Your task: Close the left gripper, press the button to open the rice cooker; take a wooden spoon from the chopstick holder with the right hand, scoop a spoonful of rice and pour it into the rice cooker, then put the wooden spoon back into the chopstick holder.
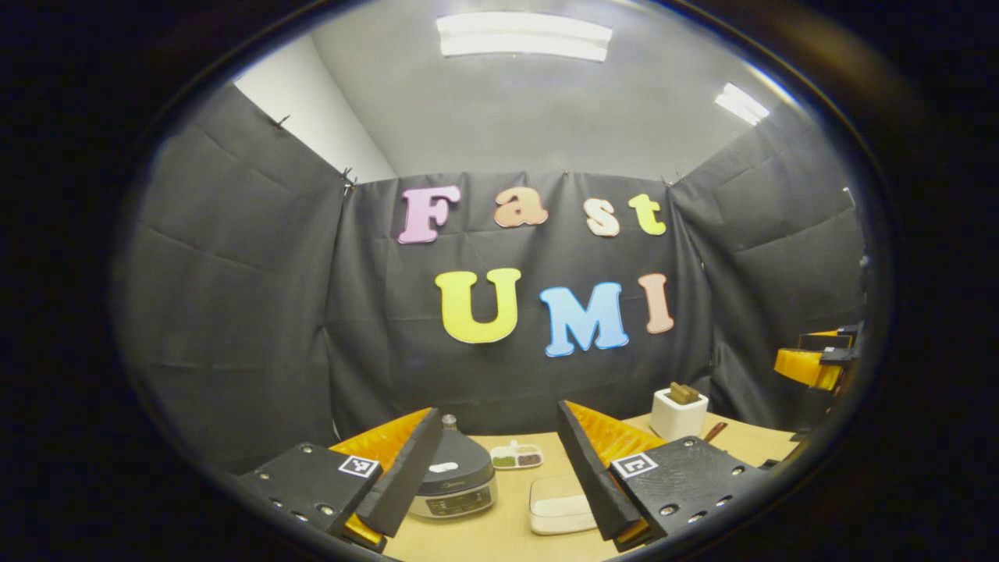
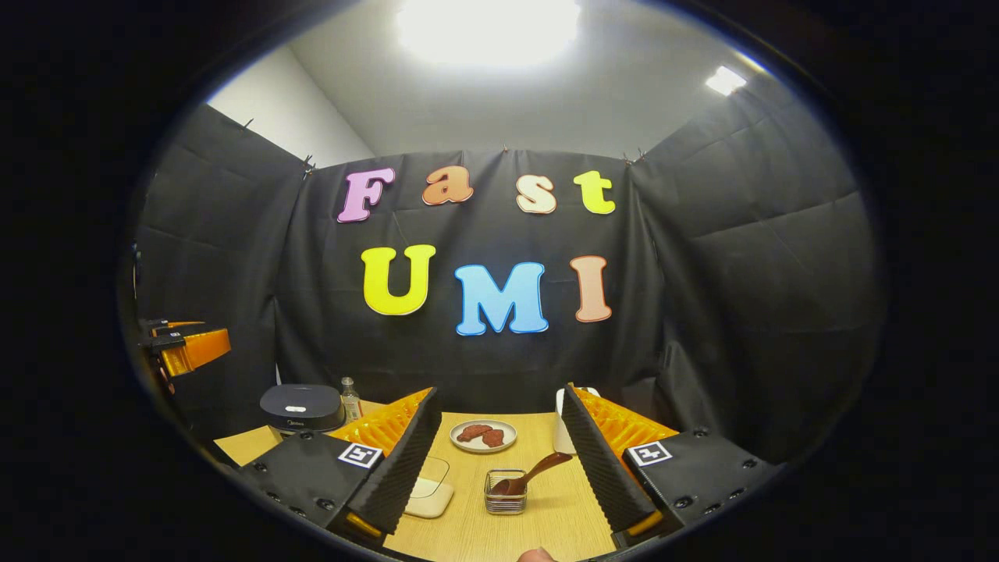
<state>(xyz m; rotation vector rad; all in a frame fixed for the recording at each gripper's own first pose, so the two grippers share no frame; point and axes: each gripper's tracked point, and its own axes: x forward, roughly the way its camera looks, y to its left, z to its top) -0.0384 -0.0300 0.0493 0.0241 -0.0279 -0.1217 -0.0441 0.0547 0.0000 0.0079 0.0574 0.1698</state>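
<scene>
- Both jaws are held spread with nothing between them; the left gripper (image 1: pixel 499 468) is aimed at the lidded rice cooker (image 1: pixel 453 480), not yet closed for pressing.
- Ahead of the right gripper (image 2: pixel 499 460), the wooden spoon (image 2: pixel 531 474) is leaned in the chopstick holder (image 2: pixel 505 493), handle offered for grasping.
- Rice in its tray (image 1: pixel 560 506) is kept beside the cooker.

Staged recording booth, not a real kitchen: black cloth walls (image 2: pixel 741 257) pinned up on three sides, ceiling light panels (image 1: pixel 523 35) overhead. Ahead of the tongs, a wooden table (image 2: pixel 546 515) carries kitchen props, rice cooker (image 1: pixel 453 484) among them.
</scene>
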